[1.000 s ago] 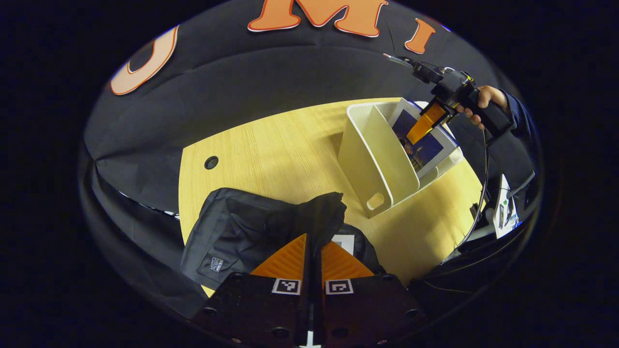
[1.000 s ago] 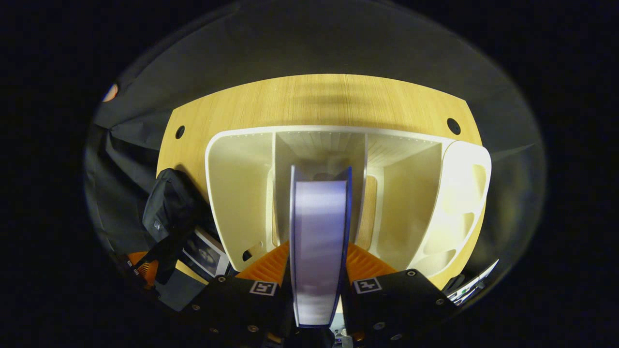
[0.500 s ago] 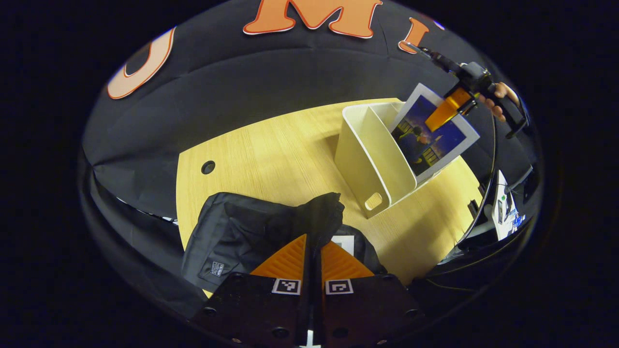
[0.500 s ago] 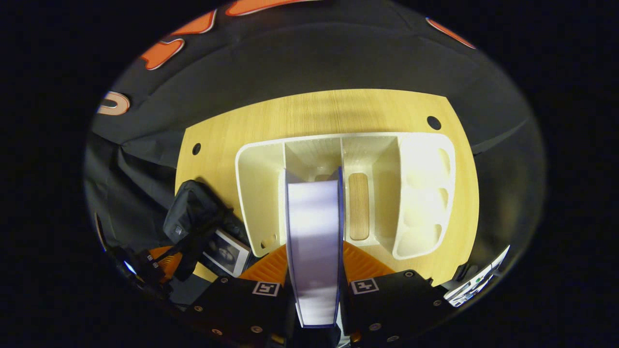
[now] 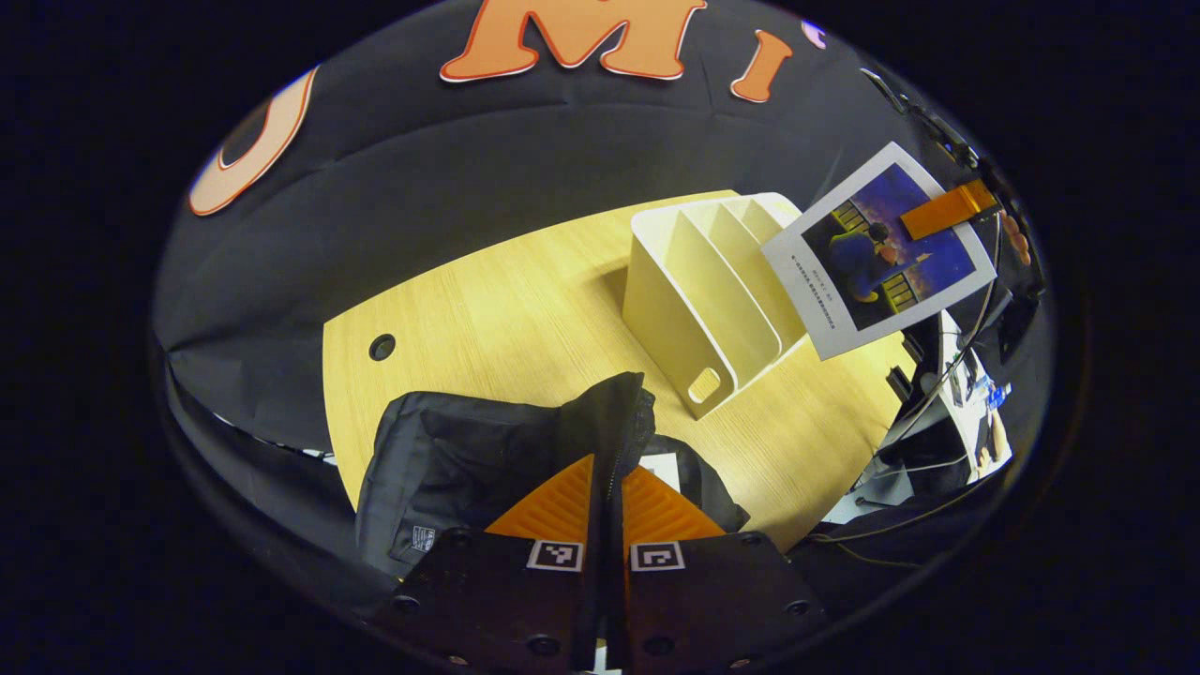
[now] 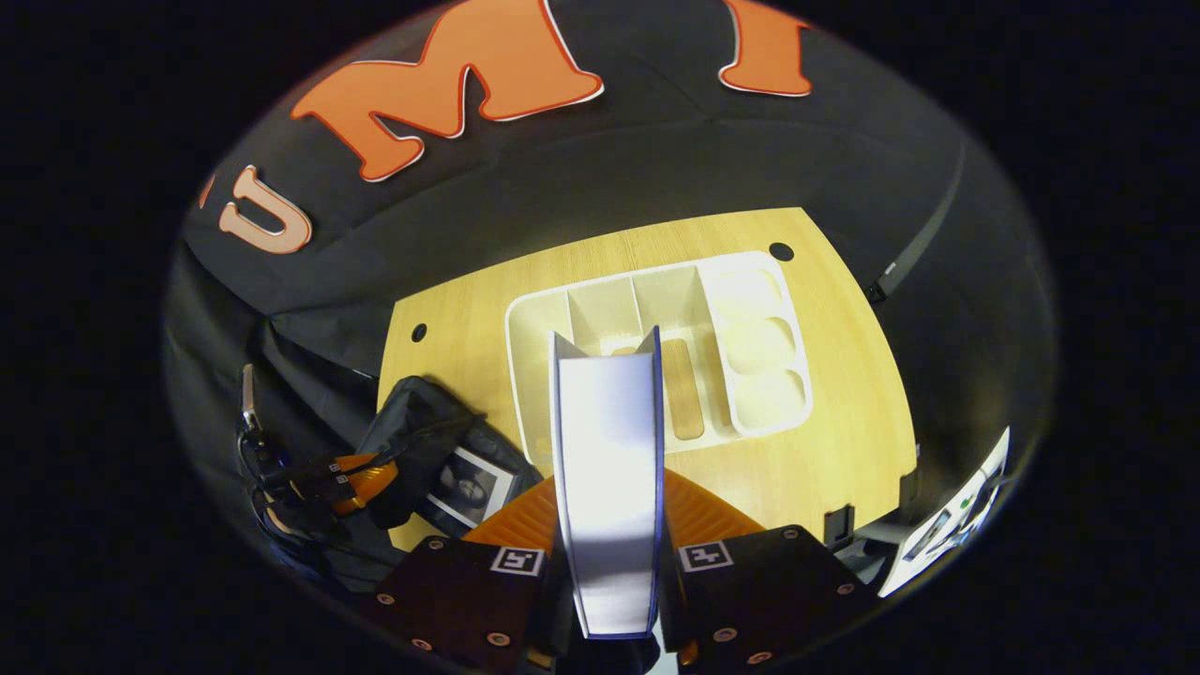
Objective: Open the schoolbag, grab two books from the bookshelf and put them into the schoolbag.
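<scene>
My left gripper (image 5: 609, 461) is shut on the raised edge of the black schoolbag (image 5: 469, 445), holding its opening up. Inside the bag lies a book with a grey picture cover (image 6: 466, 485). The white bookshelf (image 5: 698, 286) stands on the table behind the bag, its slots showing no books (image 6: 759, 352). My right gripper (image 6: 609, 487) is shut on a blue-covered book (image 6: 607, 441), which hangs in the air above the shelf. In the left gripper view that book (image 5: 877, 253) floats to the right of the shelf with the right gripper (image 5: 928, 217) at its top corner. The left gripper (image 6: 375, 473) shows at the bag (image 6: 412, 436).
The wooden table (image 5: 506, 300) has a round cable hole (image 5: 382, 347) at its left. Papers and cables (image 5: 975, 403) sit beyond the table's right edge. Black cloth walls the booth behind the shelf.
My right gripper has lifted the blue book fully out of the bookshelf slot and carried it upward and away. The left gripper has kept its hold on the bag's edge.
</scene>
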The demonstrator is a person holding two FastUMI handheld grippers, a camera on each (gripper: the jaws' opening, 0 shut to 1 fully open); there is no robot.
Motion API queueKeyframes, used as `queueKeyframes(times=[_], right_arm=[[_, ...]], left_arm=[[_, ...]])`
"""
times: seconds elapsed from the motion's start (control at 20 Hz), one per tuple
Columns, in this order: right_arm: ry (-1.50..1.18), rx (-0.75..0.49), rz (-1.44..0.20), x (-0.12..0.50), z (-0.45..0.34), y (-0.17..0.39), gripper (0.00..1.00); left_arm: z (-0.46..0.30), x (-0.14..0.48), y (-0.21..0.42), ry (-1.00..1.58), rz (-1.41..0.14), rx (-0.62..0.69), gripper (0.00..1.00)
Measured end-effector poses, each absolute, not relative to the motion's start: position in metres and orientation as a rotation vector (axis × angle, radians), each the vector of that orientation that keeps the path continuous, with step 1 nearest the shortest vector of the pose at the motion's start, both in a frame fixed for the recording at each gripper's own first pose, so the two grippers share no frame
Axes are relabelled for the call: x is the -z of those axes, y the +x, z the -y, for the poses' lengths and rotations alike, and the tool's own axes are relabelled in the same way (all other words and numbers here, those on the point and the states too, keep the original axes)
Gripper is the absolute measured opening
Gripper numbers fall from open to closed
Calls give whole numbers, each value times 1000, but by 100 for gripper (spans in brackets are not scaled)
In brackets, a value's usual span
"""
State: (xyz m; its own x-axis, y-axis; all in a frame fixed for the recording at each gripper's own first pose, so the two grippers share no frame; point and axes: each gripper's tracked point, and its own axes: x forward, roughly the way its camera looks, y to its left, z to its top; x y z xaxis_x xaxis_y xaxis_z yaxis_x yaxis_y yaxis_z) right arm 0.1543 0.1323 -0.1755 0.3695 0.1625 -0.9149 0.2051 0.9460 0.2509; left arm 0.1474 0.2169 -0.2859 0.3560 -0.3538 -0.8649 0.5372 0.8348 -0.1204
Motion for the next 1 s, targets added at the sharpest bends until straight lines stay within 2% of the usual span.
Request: queueKeyframes(times=[0.2, 0.5, 0.8, 1.0], right_arm=[[489, 61, -1161, 182, -160, 113, 37], [697, 44, -1136, 208, -223, 69, 37], [896, -62, -1113, 254, -308, 72, 37], [1000, -96, -1110, 295, -345, 95, 37]], left_arm=[[-220, 283, 150, 213, -1044, 622, 4], [-230, 277, 154, 239, -1025, 679, 4], [-221, 273, 149, 230, -1011, 723, 4], [-221, 270, 141, 228, -1004, 731, 4]])
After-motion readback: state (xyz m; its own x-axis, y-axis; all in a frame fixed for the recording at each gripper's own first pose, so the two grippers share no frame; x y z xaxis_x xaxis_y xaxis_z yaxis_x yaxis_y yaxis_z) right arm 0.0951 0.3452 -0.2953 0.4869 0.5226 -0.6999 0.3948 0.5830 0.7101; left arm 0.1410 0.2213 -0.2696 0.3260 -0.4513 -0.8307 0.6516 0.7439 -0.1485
